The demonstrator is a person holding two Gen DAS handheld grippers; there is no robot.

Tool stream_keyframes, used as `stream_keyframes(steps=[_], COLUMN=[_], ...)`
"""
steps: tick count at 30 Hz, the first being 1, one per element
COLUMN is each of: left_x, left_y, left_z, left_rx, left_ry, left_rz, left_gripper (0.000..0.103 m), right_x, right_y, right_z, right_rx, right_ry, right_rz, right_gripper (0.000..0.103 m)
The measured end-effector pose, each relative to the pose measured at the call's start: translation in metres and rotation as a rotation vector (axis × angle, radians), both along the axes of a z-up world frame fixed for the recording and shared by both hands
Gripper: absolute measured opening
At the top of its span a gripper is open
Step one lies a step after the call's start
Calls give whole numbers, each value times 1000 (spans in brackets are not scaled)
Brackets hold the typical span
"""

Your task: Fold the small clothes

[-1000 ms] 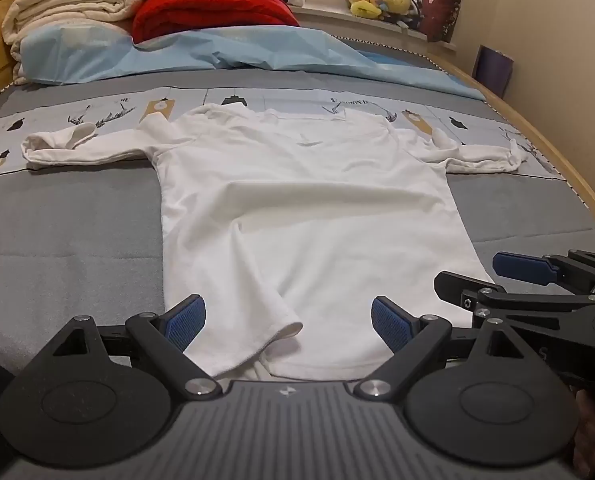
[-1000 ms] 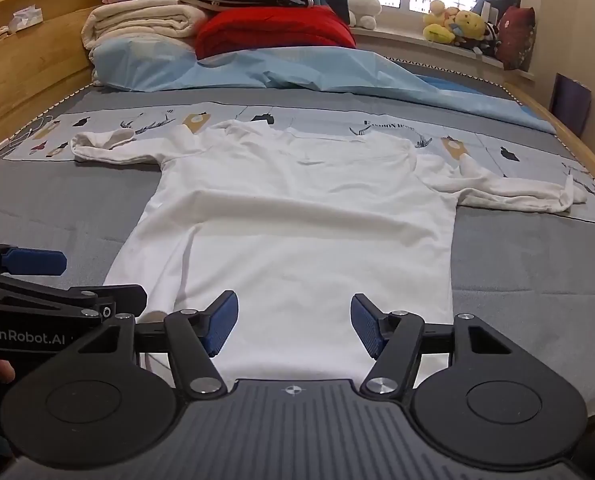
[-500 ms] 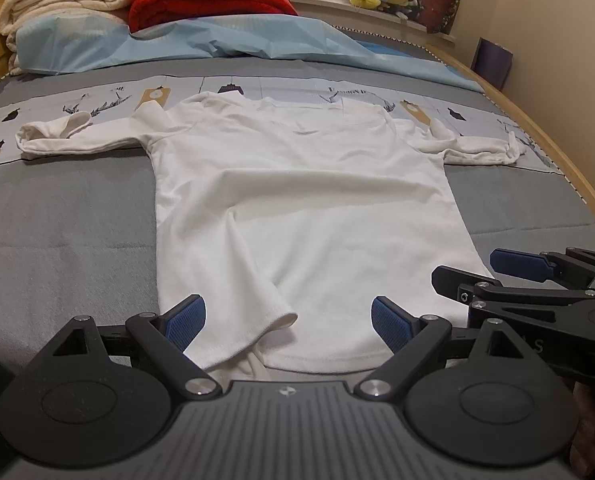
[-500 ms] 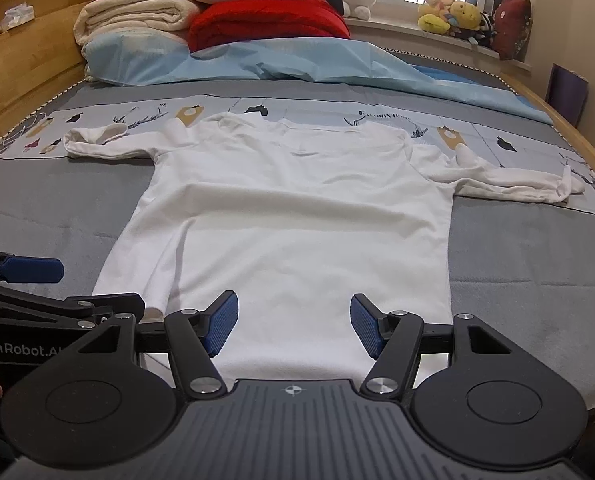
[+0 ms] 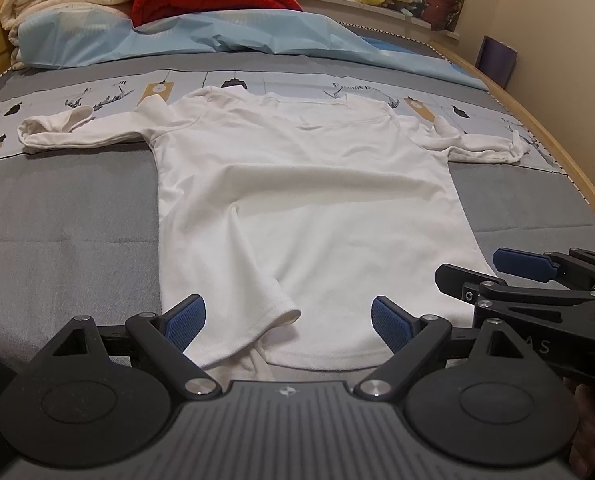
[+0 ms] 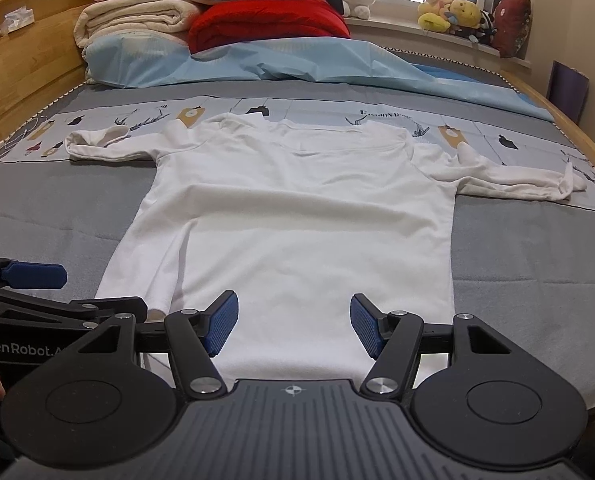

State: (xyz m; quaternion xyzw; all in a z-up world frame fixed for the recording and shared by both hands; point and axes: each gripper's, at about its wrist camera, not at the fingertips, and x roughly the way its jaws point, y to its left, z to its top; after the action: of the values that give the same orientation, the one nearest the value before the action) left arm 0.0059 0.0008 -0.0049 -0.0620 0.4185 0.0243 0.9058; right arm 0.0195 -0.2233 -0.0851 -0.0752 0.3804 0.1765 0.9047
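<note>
A small white long-sleeved shirt (image 5: 305, 200) lies spread flat on the grey bed cover, sleeves out to both sides, hem toward me; it also shows in the right wrist view (image 6: 297, 216). A raised fold runs down its left side to the hem (image 5: 265, 304). My left gripper (image 5: 287, 324) is open and empty just above the hem's left part. My right gripper (image 6: 295, 328) is open and empty over the hem's middle. Each gripper shows at the edge of the other's view.
Folded cream blankets (image 6: 137, 20), a red cushion (image 6: 265, 20) and a light blue sheet (image 6: 297, 64) lie at the head of the bed. Plush toys (image 6: 453, 14) sit on the windowsill. A wooden bed frame (image 6: 21, 72) runs along both sides.
Both grippers have tilted down and drawn slightly nearer the shirt's hem. The shirt has not moved. Both grippers stay open.
</note>
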Motion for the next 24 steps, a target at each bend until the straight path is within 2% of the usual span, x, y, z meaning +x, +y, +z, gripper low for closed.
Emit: stream_keyframes(steps=[24], left_x=[0], left_y=[1], left_z=[-1], left_rx=[-36], left_ry=[-9], left_rz=[3], left_gripper=[93], right_x=[1], right_y=[-1], right_z=[-2], right_rx=[1], right_ry=[9], right_rz=[0], right_gripper=[64])
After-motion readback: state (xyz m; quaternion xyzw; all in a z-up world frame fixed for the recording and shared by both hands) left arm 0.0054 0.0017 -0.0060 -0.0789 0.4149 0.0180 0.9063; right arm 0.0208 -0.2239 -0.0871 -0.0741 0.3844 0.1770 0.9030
